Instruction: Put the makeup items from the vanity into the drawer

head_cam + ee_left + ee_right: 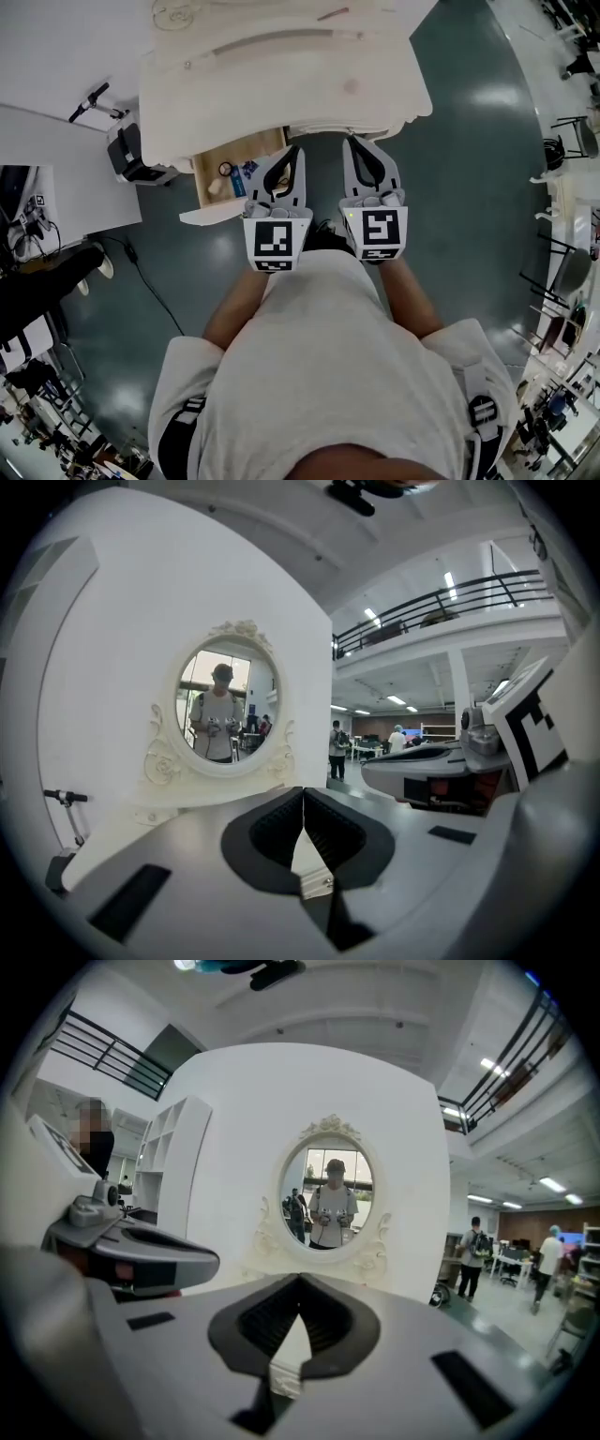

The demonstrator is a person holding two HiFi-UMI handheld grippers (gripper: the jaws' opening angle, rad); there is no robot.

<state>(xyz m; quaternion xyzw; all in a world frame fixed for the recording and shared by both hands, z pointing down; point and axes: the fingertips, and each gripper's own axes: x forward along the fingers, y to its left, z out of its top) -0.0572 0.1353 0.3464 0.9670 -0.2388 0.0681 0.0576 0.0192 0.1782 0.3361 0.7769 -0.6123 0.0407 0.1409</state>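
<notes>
The white vanity [281, 75] fills the top of the head view, its edge just ahead of both grippers, and its oval mirror [228, 710] faces both gripper views. The drawer [246, 150] stands pulled out at the vanity's left side, its long axis running left to right, so its open end lies just left of the left gripper [293, 152]. That makes the left gripper the nearer one. The right gripper [350, 142] is just beside the left, farther from the drawer. Both point at the vanity front, jaws closed together with nothing between them.

A blue item [248, 170], a round dark-rimmed item [226, 170] and a pale bottle-like item [217, 187] already lie in the drawer. On the tabletop, only a thin stick-like item [333, 14] shows near the back, well beyond both grippers; whether it is makeup I cannot tell.
</notes>
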